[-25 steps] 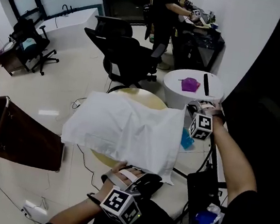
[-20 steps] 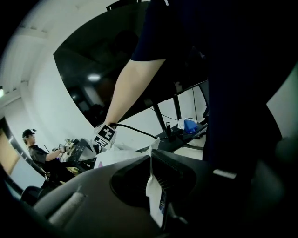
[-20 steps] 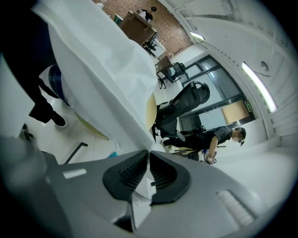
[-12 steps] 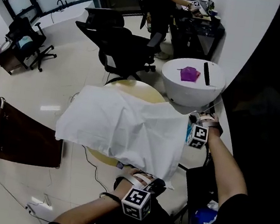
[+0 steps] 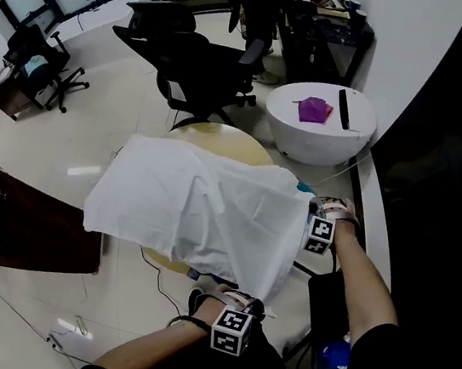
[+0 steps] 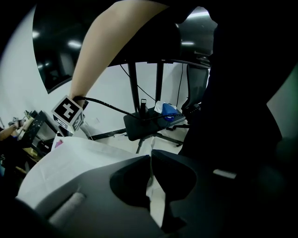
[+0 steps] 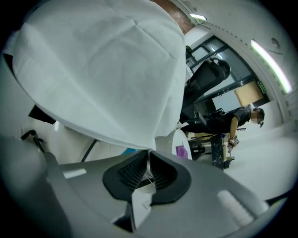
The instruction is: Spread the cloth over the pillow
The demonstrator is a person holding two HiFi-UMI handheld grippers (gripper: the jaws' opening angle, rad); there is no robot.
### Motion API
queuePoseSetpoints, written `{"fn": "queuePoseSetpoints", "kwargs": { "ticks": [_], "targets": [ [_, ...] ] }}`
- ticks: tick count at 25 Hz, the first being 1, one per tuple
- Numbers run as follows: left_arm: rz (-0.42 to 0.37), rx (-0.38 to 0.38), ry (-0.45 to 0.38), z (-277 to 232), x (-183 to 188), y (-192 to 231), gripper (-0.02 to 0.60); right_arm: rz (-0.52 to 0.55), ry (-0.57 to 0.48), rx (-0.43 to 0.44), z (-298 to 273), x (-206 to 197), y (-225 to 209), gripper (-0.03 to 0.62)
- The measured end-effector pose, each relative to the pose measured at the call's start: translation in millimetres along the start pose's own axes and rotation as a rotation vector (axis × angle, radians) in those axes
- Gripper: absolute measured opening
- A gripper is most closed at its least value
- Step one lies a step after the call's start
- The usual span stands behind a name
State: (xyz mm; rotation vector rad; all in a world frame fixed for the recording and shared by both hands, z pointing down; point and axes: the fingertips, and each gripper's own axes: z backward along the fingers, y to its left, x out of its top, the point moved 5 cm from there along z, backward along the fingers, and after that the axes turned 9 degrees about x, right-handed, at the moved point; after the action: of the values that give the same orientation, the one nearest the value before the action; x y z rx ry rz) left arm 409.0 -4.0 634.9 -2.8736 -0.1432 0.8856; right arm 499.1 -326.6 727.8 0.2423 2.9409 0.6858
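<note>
Cloth [image 5: 192, 216] is pinched by its near corners in the left gripper [image 6: 151, 159] and right gripper [image 7: 148, 161], presumably so it can be drawn taut over the hidden pillow.

White, creased cloth [image 5: 192, 212] hangs spread and slightly tented over most of the round yellow tabletop [image 5: 221, 137], one near corner pinched in the left gripper [image 6: 151, 158], the other in the right gripper [image 7: 149, 155]; the pillow beneath cannot be made out.
</note>
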Motion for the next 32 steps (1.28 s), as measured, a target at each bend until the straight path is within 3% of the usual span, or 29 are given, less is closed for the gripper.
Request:
{"fn": "queuePoseSetpoints", "kwargs": {
  "ticks": [9,13,16,26,32],
  "targets": [
    [0.04,-0.054,0.037,-29,-20,-2,0.0,-0.089,-0.012,0.064,-24,9,17,0.038],
    [0.079,-0.049,0.032,-32,-27,4,0.0,-0.152,-0.042,0.098,-23,7,20,0.122],
    [0.092,-0.032,0.017,-27,-29,6,0.0,-0.196,-0.065,0.124,-14,2,26,0.143],
    [0.049,0.04,-0.031,11,-30,13,0.111,-0.385,-0.138,0.022,40,-8,16,0.175],
    [0.008,0.153,-0.072,54,-44,22,0.112,-0.556,-0.099,-0.031,73,-25,20,0.175]
  ]
}}
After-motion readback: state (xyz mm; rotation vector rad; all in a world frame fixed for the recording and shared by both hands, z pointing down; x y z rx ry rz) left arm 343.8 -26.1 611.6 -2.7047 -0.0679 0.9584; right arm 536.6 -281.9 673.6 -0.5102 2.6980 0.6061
